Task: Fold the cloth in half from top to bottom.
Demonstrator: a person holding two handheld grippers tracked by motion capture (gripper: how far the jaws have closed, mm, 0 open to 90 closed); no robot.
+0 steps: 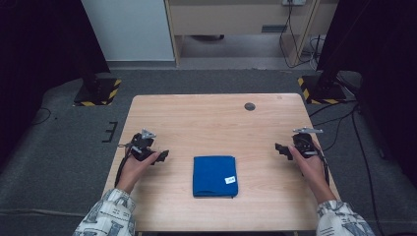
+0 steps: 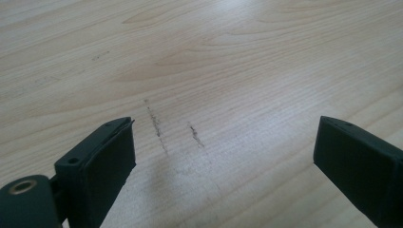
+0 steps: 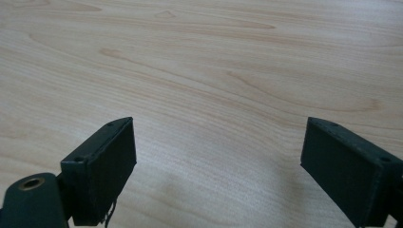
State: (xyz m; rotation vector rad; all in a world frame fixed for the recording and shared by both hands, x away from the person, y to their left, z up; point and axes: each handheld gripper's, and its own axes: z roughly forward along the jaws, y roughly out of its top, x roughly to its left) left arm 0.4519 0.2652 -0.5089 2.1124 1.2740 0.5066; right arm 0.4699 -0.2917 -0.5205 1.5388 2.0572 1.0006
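We hold the left gripper (image 1: 163, 155) low over the left part of the wooden tabletop (image 1: 211, 118), its jaws pointing inward toward the middle. In the left gripper view its two black jaws stand wide apart with nothing between them, above bare wood that carries two short dark scuff marks (image 2: 154, 124). Our right gripper (image 1: 280, 147) sits on the opposite side, near the right edge, also aimed inward, and the right gripper view shows its jaws spread just as wide over plain wood grain. Between the two grippers, and a little nearer to us, lies a folded blue cloth (image 1: 214, 175), flat on the tabletop in a neat rectangle, with a small white tag (image 1: 230, 180) on its right side. The cloth is well apart from both grippers; neither touches it. A small dark round hole (image 1: 250, 106) sits in the far part of the tabletop, right of centre.
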